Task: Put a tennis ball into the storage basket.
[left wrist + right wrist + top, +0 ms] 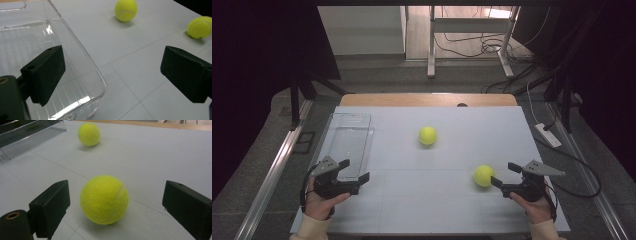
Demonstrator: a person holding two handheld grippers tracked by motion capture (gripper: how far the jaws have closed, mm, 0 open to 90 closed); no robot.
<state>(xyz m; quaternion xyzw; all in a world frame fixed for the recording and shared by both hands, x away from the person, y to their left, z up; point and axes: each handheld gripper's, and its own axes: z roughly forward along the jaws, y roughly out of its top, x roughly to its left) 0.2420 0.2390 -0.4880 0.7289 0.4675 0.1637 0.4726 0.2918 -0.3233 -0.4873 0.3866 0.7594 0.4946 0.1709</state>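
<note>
We line up right gripper (503, 176), jaws wide, around near tennis ball (104, 199), no contact; next: close. Left gripper (356, 170) wide, empty, at clear bin (343, 150).

The high view is looking down over the white table (432, 200), while both gripper views are sitting low and close, sharing two fuzzy yellow tennis balls (125, 10) (89, 134).

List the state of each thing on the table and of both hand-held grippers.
Clear tray: upright, nothing inside.
Far ball: resting on the table, untouched.
Near ball: on the table, in front of open jaws, not gripped.
Left hand-held gripper: open, holding nothing, at the tray's near corner.
Right hand-held gripper: open, holding nothing.
</note>
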